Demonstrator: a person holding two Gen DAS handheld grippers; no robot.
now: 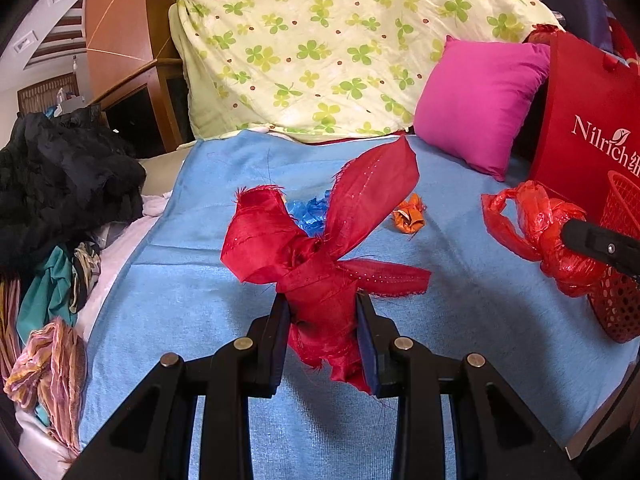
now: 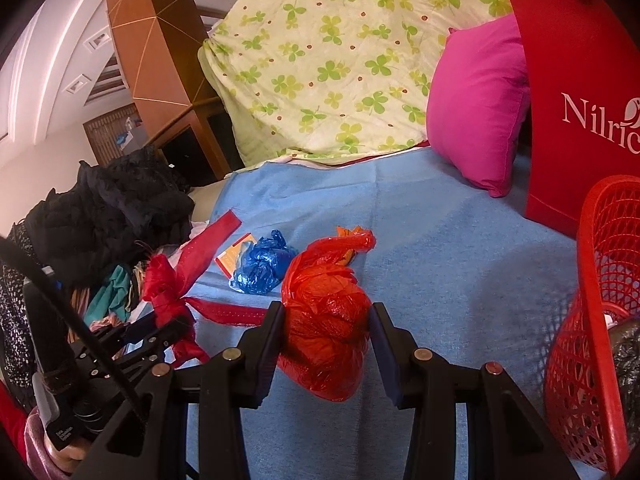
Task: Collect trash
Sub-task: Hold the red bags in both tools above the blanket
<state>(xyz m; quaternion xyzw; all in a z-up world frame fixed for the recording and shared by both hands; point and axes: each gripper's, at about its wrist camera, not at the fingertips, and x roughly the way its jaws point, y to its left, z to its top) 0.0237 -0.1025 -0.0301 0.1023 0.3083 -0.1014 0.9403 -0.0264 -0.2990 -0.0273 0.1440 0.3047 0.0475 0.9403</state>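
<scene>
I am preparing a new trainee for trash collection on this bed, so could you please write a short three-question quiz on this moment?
1. True or false: the left claw is shut on a red fabric scrap.
2. What does the right claw hold? A) a crumpled blue plastic bag B) a red plastic bag C) a pink pillow
3. Fill in: the red mesh basket stands at the ____ edge of both views.

Key
1. True.
2. B: the red plastic bag; the crumpled blue plastic bag lies on the blue sheet, and the pink pillow stands behind.
3. Right.

Red basket point(image 2: 592, 320) beside bare blue sheet point(image 2: 460, 260)
</scene>
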